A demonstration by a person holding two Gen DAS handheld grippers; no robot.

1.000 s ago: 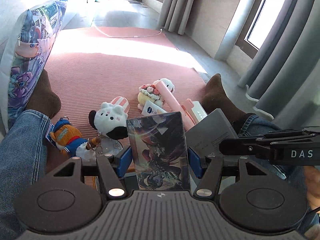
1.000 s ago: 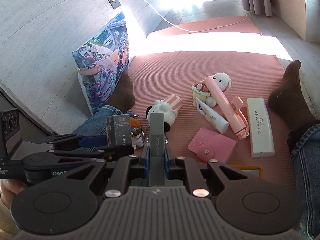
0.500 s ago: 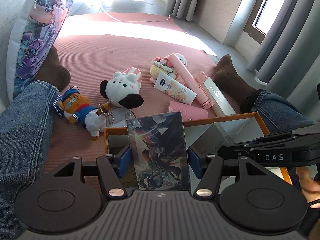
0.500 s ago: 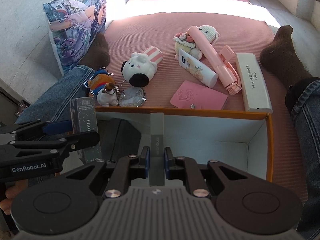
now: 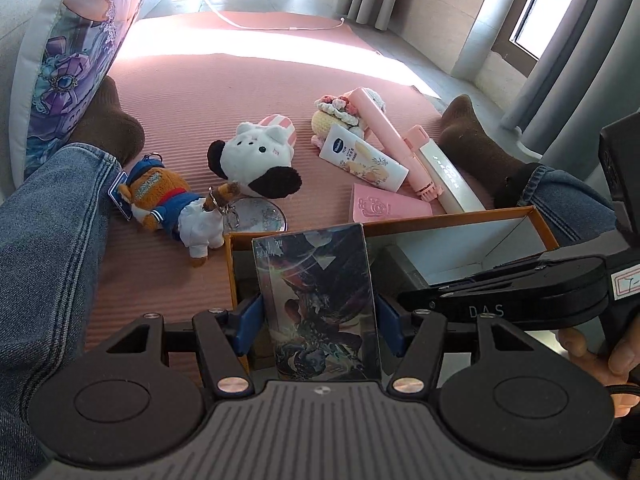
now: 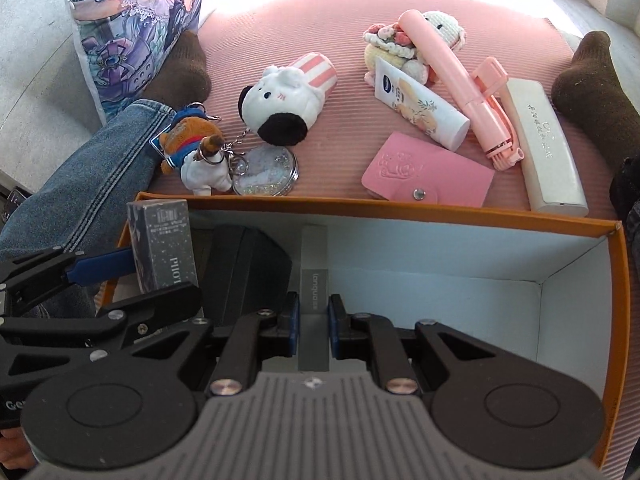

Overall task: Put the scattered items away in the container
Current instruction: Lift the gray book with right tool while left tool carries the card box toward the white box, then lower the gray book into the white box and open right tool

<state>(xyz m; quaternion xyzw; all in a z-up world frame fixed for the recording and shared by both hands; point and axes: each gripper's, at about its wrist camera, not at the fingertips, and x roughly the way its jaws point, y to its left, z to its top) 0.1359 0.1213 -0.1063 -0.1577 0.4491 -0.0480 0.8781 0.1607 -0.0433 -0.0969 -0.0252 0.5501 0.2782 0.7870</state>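
Note:
My left gripper (image 5: pixel 318 316) is shut on a dark illustrated box (image 5: pixel 316 300), held upright over the left end of the orange-rimmed container (image 5: pixel 452 218). The box also shows in the right wrist view (image 6: pixel 164 248). My right gripper (image 6: pixel 314 322) is shut on a thin grey box (image 6: pixel 314 280), held over the container's white inside (image 6: pixel 440 272). A black object (image 6: pixel 248 272) lies in the container's left part. On the pink mat beyond lie a white plush (image 6: pixel 288 96), a bear keychain (image 6: pixel 192 140), a pink wallet (image 6: pixel 424 172), a cream tube (image 6: pixel 420 104) and a pink stick (image 6: pixel 452 80).
A white case (image 6: pixel 548 144) lies at the mat's right. A round glitter mirror (image 6: pixel 264 172) sits by the container's far rim. The person's legs in jeans and brown socks (image 6: pixel 588 76) flank the mat. A printed pillow (image 5: pixel 68 60) stands at the left.
Both grippers have moved down and closer over the container with their boxes still held. The container now fills more of both views.

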